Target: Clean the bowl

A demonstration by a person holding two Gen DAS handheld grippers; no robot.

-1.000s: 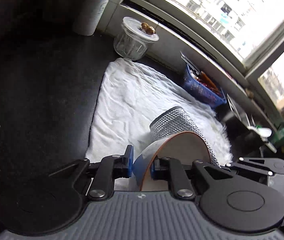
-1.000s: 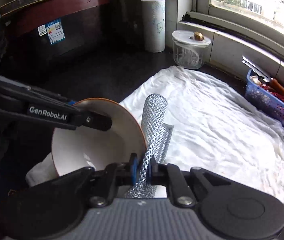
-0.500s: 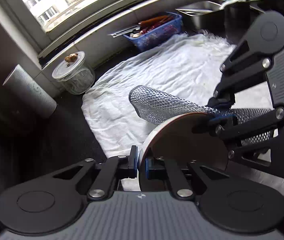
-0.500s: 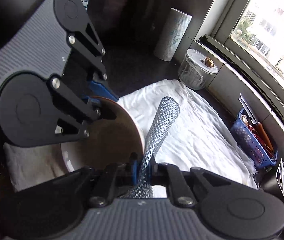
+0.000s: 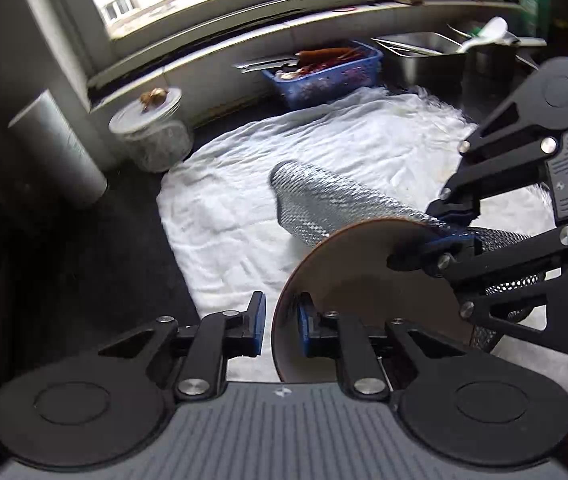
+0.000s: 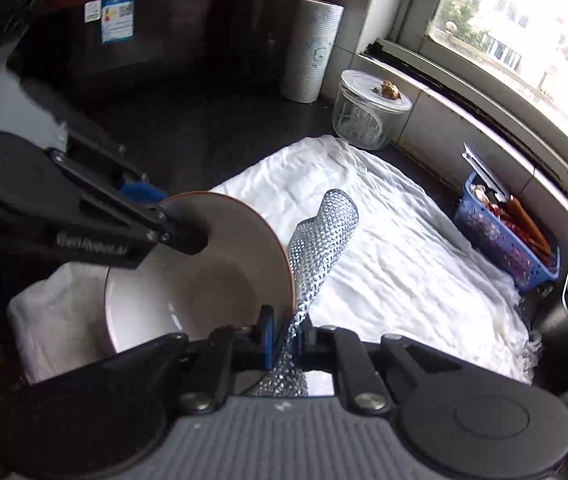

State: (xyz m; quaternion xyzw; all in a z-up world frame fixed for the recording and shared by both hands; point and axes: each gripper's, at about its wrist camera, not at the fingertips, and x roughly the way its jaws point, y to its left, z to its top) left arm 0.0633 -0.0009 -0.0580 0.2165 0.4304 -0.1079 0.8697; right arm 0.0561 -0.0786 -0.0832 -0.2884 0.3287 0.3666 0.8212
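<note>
The bowl (image 5: pixel 364 280) has a pale inside and a brown rim, and it stands tilted on edge over a white towel (image 5: pixel 243 200). My left gripper (image 5: pixel 280 324) straddles the rim. Its right pad is inside the bowl, and a thin gap shows between its left pad and the rim, so it stands open. In the right wrist view the left gripper (image 6: pixel 167 216) reaches over the far rim of the bowl (image 6: pixel 203 280). My right gripper (image 6: pixel 286 332) is shut on a silver mesh scrubber (image 6: pixel 324 240). The scrubber (image 5: pixel 324 204) lies just outside the rim, with the right gripper (image 5: pixel 450 232) beside it.
The towel (image 6: pixel 404 260) covers a dark counter. A lidded glass jar (image 6: pixel 368 120) and a paper roll (image 6: pixel 312 48) stand at the back by the window. A blue basket (image 6: pixel 504 240) of utensils sits by the sill, and a steel tray (image 5: pixel 424 52) lies beyond it.
My left gripper's jaws have widened off the bowl rim they pinched half a second ago. The right gripper still holds the scrubber and has swung beside the bowl.
</note>
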